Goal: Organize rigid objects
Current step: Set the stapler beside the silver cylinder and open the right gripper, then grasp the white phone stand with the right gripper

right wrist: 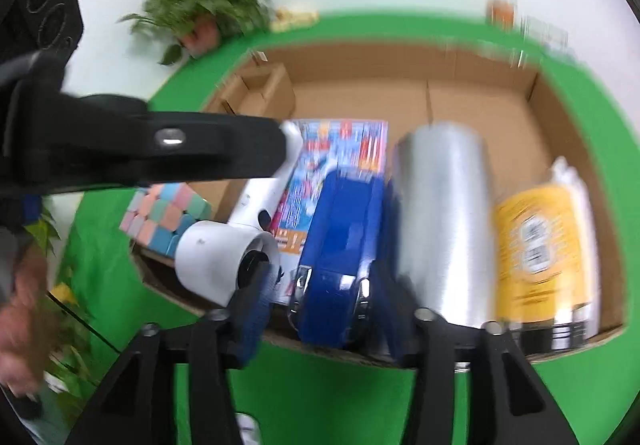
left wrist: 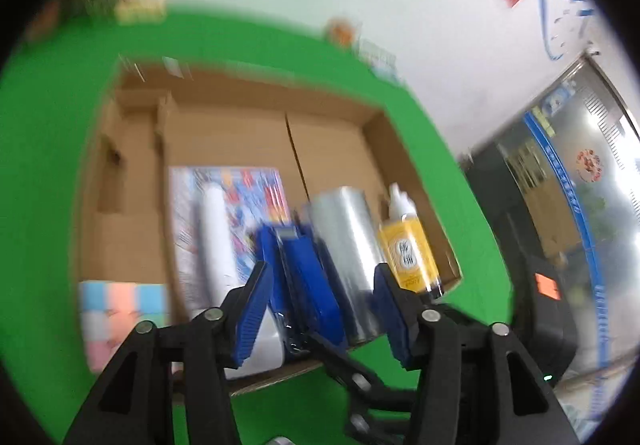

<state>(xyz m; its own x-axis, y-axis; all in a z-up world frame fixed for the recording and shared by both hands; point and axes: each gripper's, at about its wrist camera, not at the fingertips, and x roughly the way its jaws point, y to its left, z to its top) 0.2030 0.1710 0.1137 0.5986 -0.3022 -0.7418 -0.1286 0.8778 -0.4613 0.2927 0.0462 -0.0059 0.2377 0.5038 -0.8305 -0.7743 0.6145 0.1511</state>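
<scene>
A shallow cardboard box [left wrist: 224, 101] [right wrist: 360, 69] lies on a green table. In it lie a white hair dryer [left wrist: 216, 229] [right wrist: 216, 261], a colourful booklet [left wrist: 256, 189] [right wrist: 340, 145], a blue stapler [left wrist: 308, 277] [right wrist: 340, 245], a silver can [left wrist: 346, 229] [right wrist: 440, 213] and a yellow-labelled bottle [left wrist: 406, 245] [right wrist: 536, 245]. My left gripper [left wrist: 320, 309] is open, its blue pads either side of the stapler's near end. My right gripper [right wrist: 324, 305] is open around the stapler's near end too. The left gripper's black arm [right wrist: 160, 149] crosses the right wrist view.
A pastel cube [left wrist: 120, 309] [right wrist: 164, 217] sits at the box's left outside edge. A potted plant [right wrist: 200, 13] and small items [right wrist: 508, 13] stand at the table's far edge. A black bin and glass door [left wrist: 560, 205] are to the right.
</scene>
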